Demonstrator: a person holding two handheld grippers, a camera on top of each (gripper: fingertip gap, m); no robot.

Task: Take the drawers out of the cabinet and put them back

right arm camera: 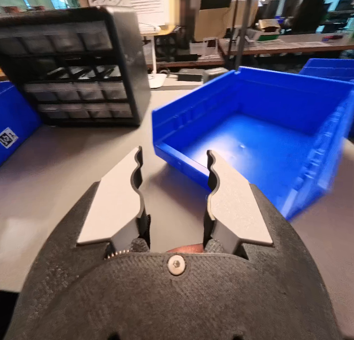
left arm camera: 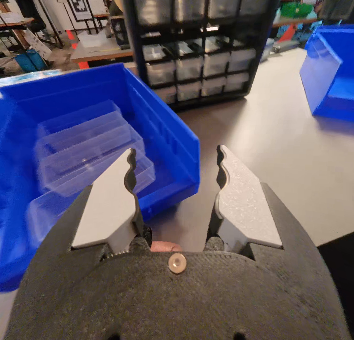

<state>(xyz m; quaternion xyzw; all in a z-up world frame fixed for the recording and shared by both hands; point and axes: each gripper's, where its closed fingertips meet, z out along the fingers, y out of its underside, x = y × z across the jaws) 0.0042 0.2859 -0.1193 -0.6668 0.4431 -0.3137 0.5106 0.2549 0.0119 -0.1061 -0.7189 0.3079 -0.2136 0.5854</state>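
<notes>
A black drawer cabinet (left arm camera: 195,49) stands on the grey table (left arm camera: 268,139), with clear drawers in most slots and one row of open slots (left arm camera: 191,34). It also shows in the right wrist view (right arm camera: 76,72). A blue bin (left arm camera: 166,139) at the left holds several clear drawers (left arm camera: 86,149). My left gripper (left arm camera: 176,154) is open and empty above that bin's right front corner. My right gripper (right arm camera: 174,154) is open and empty above the near left corner of another blue bin (right arm camera: 258,143), which has nothing in it.
The second blue bin also shows at the right in the left wrist view (left arm camera: 331,72). The left bin's wall (right arm camera: 11,120) shows at the left edge of the right wrist view. Workbenches and shelves stand behind the table.
</notes>
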